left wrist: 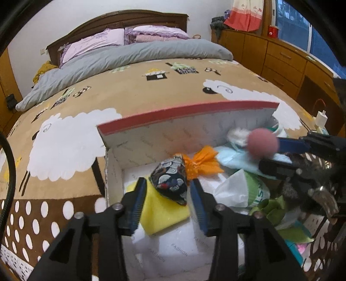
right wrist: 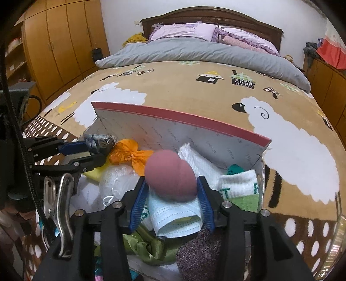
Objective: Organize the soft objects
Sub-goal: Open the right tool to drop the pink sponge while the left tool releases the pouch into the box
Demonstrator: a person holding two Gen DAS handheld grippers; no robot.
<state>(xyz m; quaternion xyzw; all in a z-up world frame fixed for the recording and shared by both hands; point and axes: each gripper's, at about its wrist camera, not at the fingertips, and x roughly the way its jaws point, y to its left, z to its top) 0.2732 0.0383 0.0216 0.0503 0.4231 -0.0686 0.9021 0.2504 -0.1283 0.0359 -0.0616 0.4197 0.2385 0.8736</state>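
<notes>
A white box (left wrist: 164, 138) with a red rim sits open on a bed, on a tan blanket (left wrist: 134, 90) printed with white sheep, and soft things are piled inside it. The left gripper (left wrist: 167, 190) reaches into the box's left side, its blue-padded fingers set apart on either side of a dark patterned pouch (left wrist: 170, 179); the pouch looks held between them, though contact on the right finger is hard to confirm. The pouch lies over a yellow sponge (left wrist: 164, 209) near the box's left wall. Just behind the pouch, touching it, is an orange cloth bundle (left wrist: 201, 162). The right gripper (right wrist: 172, 194) holds a pink foam ball (right wrist: 170, 175) squeezed between its blue pads, above the right half of the box. Under the ball lies a pale blue face mask (right wrist: 173, 218), and beside it toward the box's right wall is a white and green sock (right wrist: 240, 188). A folded white tissue (right wrist: 199, 160) leans against the far wall. A white mesh bundle (right wrist: 116, 181) sits near the box's middle, a green ribbon (right wrist: 147, 246) lies at its near edge, and a purple knitted item (right wrist: 199, 255) rests beside the ribbon. Beyond the blanket, a grey duvet (left wrist: 134, 56) covers the head of the bed, with lilac pillows (left wrist: 95, 41) against a dark wooden headboard (left wrist: 121, 19).
</notes>
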